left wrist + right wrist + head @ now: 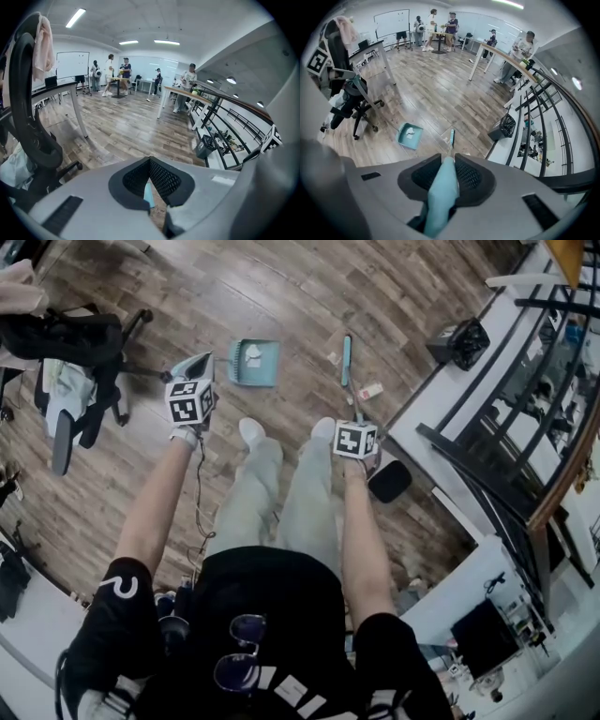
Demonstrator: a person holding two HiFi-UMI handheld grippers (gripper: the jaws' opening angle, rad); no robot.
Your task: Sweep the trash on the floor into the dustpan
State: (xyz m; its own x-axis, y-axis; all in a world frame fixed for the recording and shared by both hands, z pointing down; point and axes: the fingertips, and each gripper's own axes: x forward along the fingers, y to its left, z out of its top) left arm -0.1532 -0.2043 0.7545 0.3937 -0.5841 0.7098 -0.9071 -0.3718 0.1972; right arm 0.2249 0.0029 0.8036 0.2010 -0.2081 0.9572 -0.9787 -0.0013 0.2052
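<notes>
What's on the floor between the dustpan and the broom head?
Mostly bare floor. One small pale scrap lies close by the broom on its dustpan side, well apart from the dustpan. The head view shows this best.

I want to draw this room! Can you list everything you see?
dustpan: one, teal, floor ahead, white scrap inside
broom: one, teal, head on floor right of dustpan
trash scraps: few, pale, floor beside broom head
office chair: one, black, left
bin: one, black, right by railing
railing: one, black, right edge
people: several, far across the floor
feet: two, white, between the tools
left tool: one, grey, shut on dustpan handle
right tool: one, grey, shut on broom handle
</notes>
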